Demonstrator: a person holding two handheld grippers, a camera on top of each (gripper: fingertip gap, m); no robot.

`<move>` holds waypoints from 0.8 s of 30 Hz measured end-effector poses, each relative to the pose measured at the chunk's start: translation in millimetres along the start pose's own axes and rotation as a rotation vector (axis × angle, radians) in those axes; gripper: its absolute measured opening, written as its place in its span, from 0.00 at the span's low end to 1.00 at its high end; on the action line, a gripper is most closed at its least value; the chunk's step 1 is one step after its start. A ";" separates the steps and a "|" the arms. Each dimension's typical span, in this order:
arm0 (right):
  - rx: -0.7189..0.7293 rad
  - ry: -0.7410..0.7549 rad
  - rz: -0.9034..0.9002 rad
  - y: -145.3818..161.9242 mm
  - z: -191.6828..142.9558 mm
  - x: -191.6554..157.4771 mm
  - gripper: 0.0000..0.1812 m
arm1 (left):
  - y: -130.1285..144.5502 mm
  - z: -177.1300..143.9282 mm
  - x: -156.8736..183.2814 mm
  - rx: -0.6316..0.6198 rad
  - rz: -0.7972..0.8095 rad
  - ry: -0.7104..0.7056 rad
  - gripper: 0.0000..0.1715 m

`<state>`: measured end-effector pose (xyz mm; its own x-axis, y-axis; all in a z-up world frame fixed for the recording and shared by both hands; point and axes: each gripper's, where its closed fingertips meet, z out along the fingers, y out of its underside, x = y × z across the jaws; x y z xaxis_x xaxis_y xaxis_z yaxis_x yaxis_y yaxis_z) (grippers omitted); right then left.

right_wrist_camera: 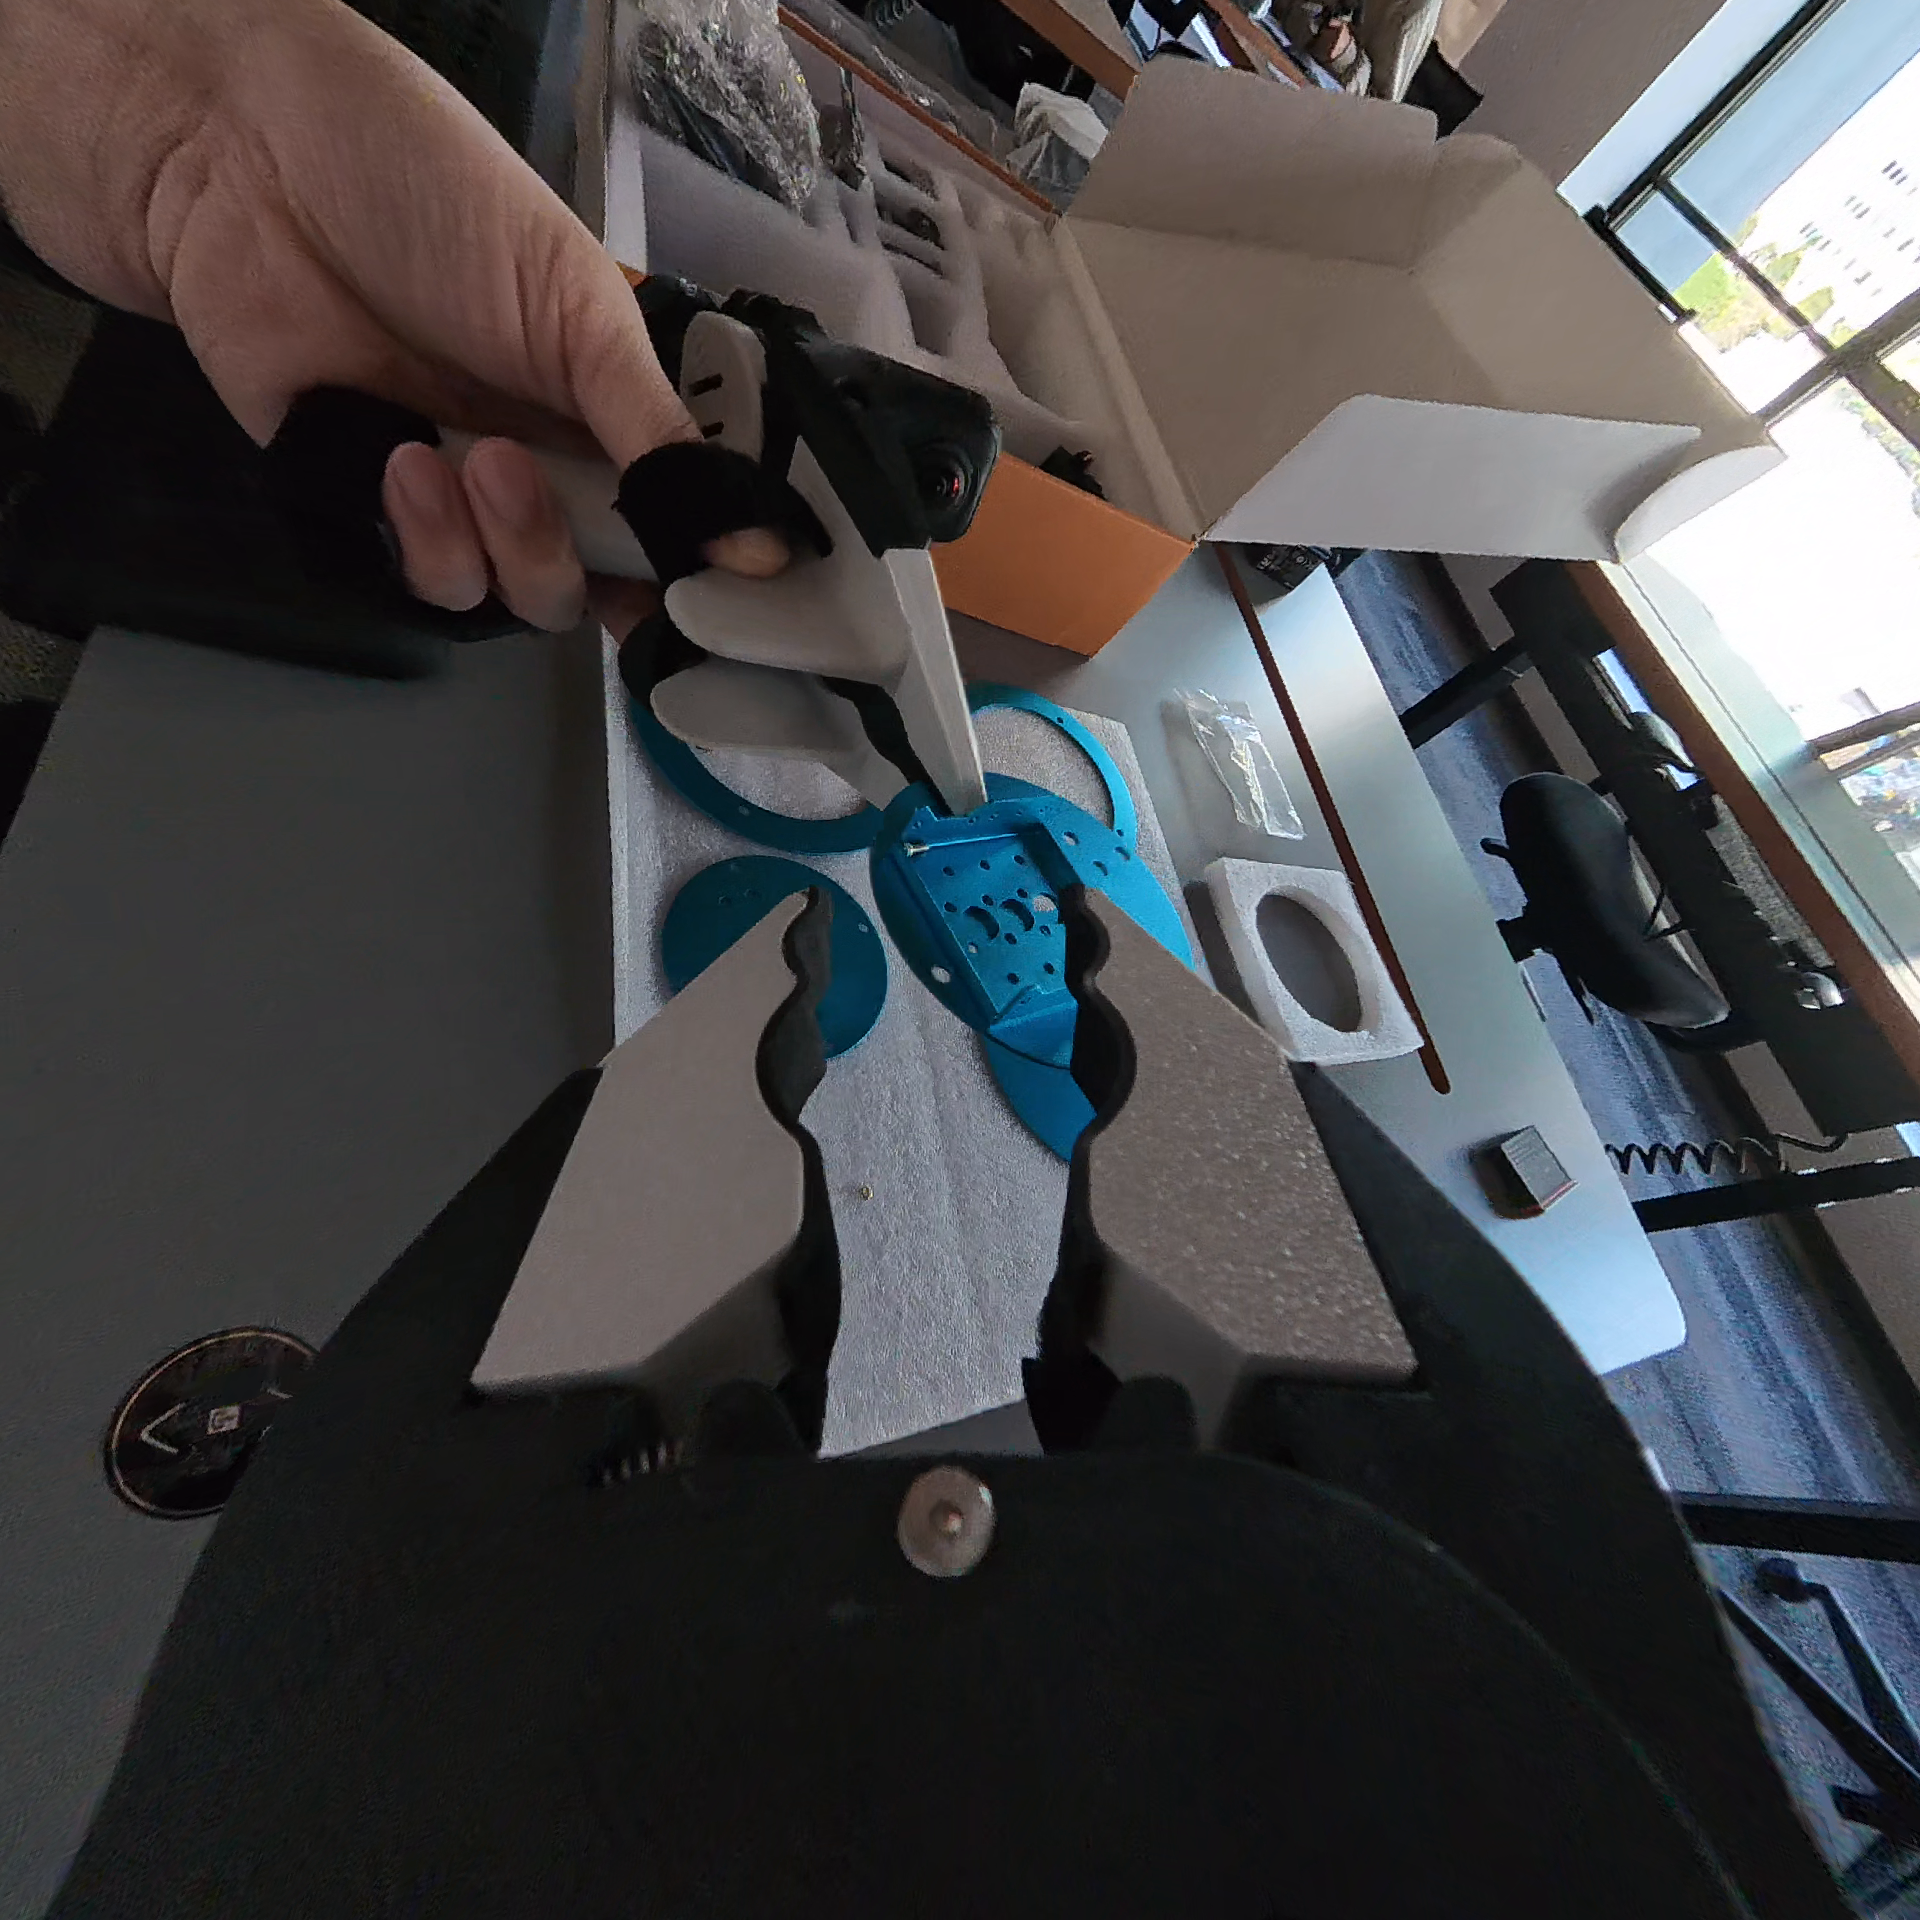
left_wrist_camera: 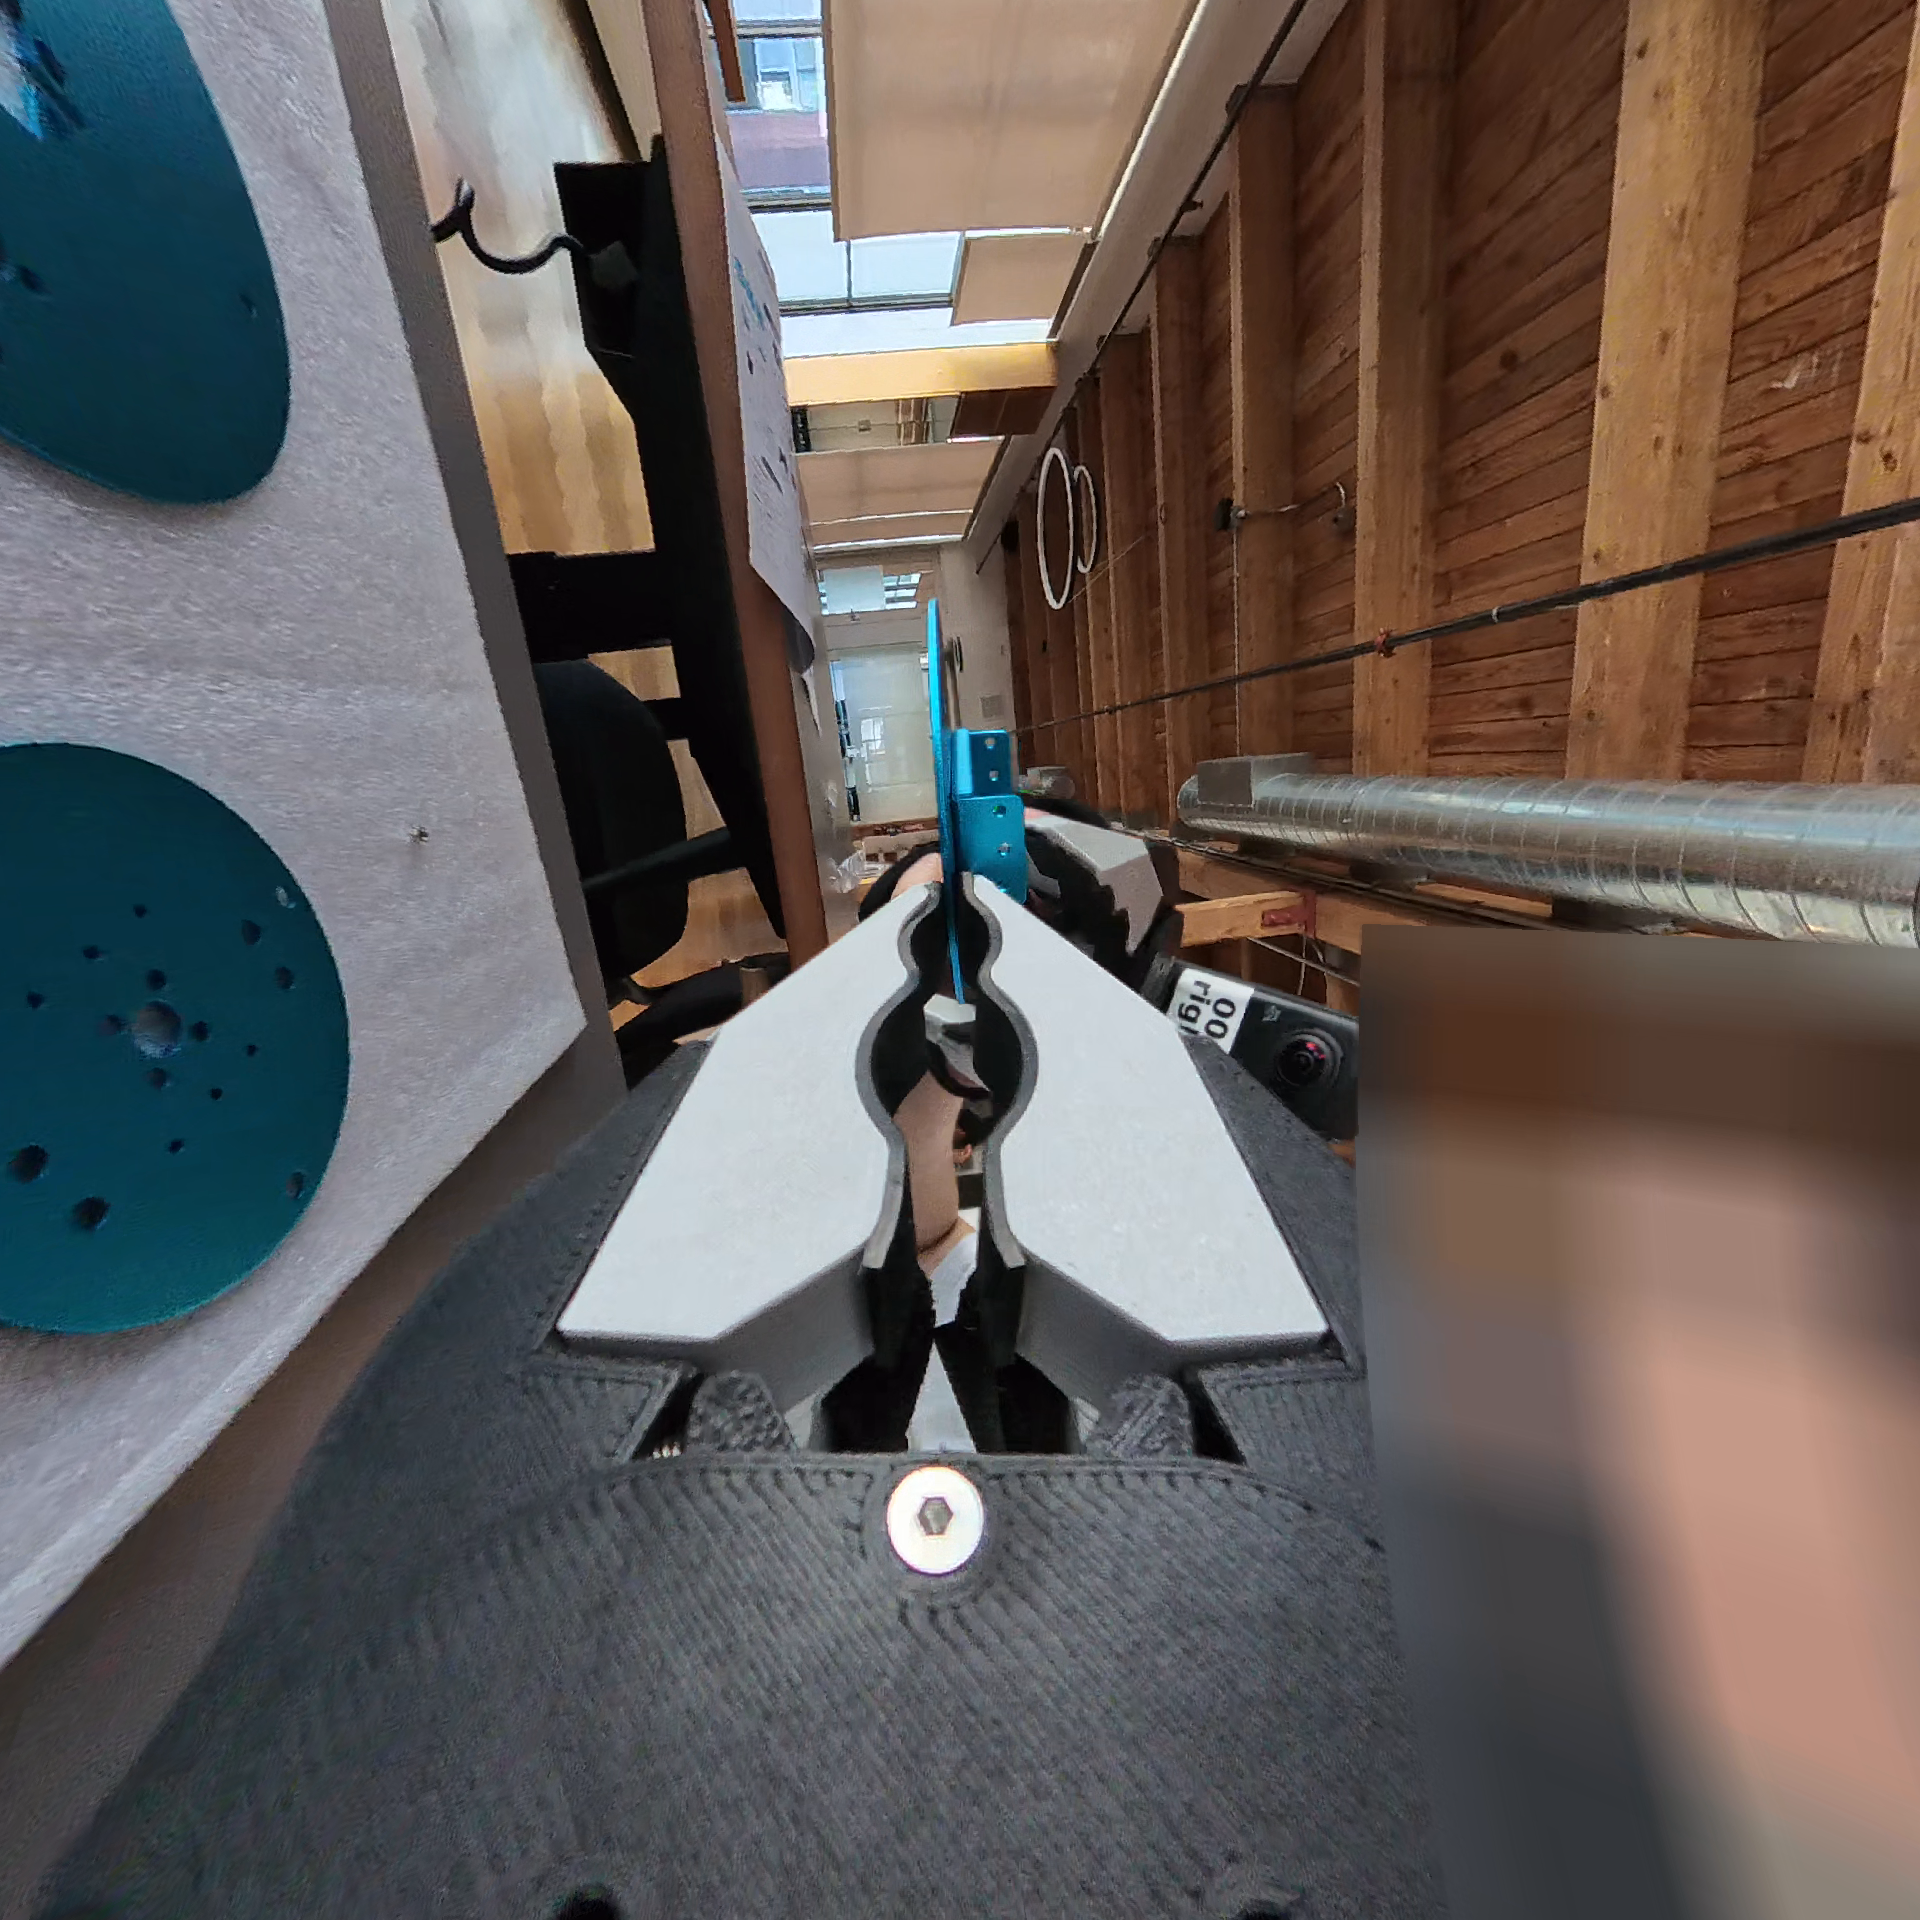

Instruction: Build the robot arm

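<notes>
Left tongs point(left_wrist_camera: 958, 894) pinch the blue plate's point(right_wrist_camera: 1039, 935) rim, lifting it above the foam sheet point(right_wrist_camera: 935, 1195). Right tongs point(right_wrist_camera: 940, 914) hang parted near that plate's bracket point(right_wrist_camera: 997, 925).

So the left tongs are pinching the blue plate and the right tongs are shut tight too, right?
Not quite. The left tongs do pinch the blue plate, but the right tongs are open, holding nothing, as the right wrist view shows.
</notes>
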<state>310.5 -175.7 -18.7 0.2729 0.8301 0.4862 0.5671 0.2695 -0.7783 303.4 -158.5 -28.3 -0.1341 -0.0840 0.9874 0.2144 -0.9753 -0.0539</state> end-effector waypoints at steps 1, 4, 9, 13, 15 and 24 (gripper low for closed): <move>0.001 -0.009 0.011 1.5 2.4 0.9 0.24 | -2.1 -1.2 -1.2 0.002 0.003 -0.006 0.00; 0.003 -0.029 0.024 3.5 8.4 2.6 0.24 | -6.1 -4.0 -4.4 0.006 0.016 -0.026 0.00; -0.017 -0.012 0.354 7.2 6.8 24.9 0.22 | -13.7 -11.0 -14.7 0.055 0.033 -0.074 0.00; -0.049 -0.016 0.649 20.7 11.8 20.0 0.19 | -20.1 -14.6 -20.4 0.123 0.022 -0.074 0.00; -0.098 0.031 0.648 33.3 16.7 20.6 0.18 | -20.9 -14.6 -24.6 0.128 0.007 -0.075 0.00; -0.184 0.103 0.756 59.5 35.9 33.9 0.04 | -27.9 -12.9 -39.6 0.141 0.076 -0.154 0.00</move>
<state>325.6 -114.0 -62.8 0.7020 0.7039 -0.1080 0.3156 -0.4435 -0.8389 290.3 -130.5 -67.8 0.0348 -0.1130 0.9930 0.3532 -0.9281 -0.1179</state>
